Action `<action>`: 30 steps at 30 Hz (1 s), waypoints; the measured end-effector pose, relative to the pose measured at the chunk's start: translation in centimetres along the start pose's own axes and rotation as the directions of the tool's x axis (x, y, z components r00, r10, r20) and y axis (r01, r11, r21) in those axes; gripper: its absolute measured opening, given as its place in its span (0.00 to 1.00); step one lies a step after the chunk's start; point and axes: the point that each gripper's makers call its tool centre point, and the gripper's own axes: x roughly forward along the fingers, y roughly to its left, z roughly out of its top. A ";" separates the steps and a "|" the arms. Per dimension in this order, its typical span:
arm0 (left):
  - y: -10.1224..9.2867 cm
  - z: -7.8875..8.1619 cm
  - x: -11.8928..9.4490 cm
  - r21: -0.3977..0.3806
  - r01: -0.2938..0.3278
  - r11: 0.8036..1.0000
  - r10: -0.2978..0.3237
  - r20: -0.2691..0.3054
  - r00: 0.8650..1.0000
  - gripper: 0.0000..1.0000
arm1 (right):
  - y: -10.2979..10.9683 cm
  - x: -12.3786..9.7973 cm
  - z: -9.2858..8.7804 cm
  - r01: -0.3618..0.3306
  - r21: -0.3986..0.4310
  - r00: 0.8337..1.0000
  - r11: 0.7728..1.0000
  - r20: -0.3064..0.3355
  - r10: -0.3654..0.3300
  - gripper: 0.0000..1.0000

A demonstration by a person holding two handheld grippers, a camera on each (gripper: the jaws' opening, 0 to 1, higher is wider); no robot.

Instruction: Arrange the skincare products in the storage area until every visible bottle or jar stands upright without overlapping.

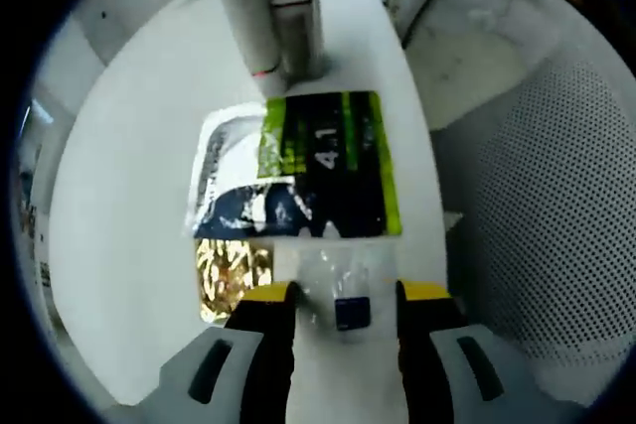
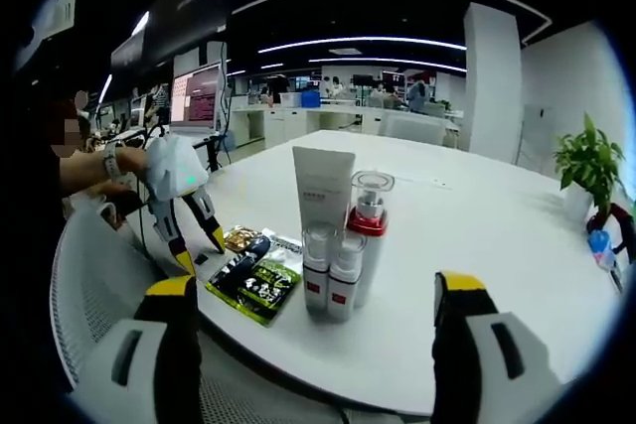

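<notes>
In the left gripper view my left gripper (image 1: 347,292) is open, its yellow-tipped jaws on either side of a small clear bottle with a dark blue cap (image 1: 350,311) lying on the white table (image 1: 129,196). Just beyond lies a green-and-black sachet (image 1: 323,161) on a gold packet (image 1: 231,273). In the right gripper view my right gripper (image 2: 314,285) is open and wide, short of an upright group: a white tube (image 2: 323,186), a clear pump bottle with a red collar (image 2: 369,230) and two small white bottles (image 2: 330,270). The left gripper (image 2: 201,252) hangs over the sachets (image 2: 253,283).
A perforated white chair back (image 1: 556,196) stands by the table edge near the left gripper. A potted plant (image 2: 590,161) sits at the far right of the table. A person's hand (image 2: 117,164) holds the left gripper. Desks and screens fill the room behind.
</notes>
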 end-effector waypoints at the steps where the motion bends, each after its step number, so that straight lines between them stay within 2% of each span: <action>1: 0.0 0.0 0.0 0.000 0.001 1.000 -0.001 0.001 1.000 0.37 | 0.0 0.0 0.1 -0.003 0.001 1.000 1.000 0.005 0.003 0.98; 12: 0.0 0.3 0.1 -0.002 0.000 1.000 0.000 0.014 1.000 0.37 | 0.2 0.0 0.1 -0.004 -0.008 1.000 1.000 0.004 0.004 0.98; 16: 0.6 0.2 0.1 -0.009 -0.025 1.000 0.025 0.021 0.999 0.44 | 0.2 -0.1 0.1 -0.005 -0.010 1.000 1.000 0.004 0.005 0.98; 18: 0.7 0.1 0.1 -0.022 -0.023 0.999 0.023 0.025 0.999 0.44 | 0.2 -0.1 0.2 -0.006 -0.009 1.000 1.000 0.006 0.006 0.98; 20: 0.6 0.1 -0.2 -0.021 -0.026 0.999 0.027 0.041 0.999 0.44 | 0.3 -0.1 0.2 -0.008 -0.008 1.000 1.000 0.007 0.008 0.98; 24: 0.8 0.7 -1.0 -0.067 -0.026 0.997 0.032 0.093 0.995 0.47 | 0.3 -0.1 0.2 -0.008 -0.009 1.000 1.000 0.008 0.008 0.98; 27: 1.6 0.8 -1.8 -0.088 -0.042 0.995 0.052 0.125 0.991 0.47 | 0.3 -0.1 0.2 -0.008 -0.010 1.000 1.000 0.009 0.008 0.98; 30: 3.2 0.3 -2.3 -0.115 -0.089 0.989 0.103 0.116 0.988 0.47 | 0.3 -0.1 0.2 -0.007 -0.010 1.000 1.000 0.010 0.007 0.97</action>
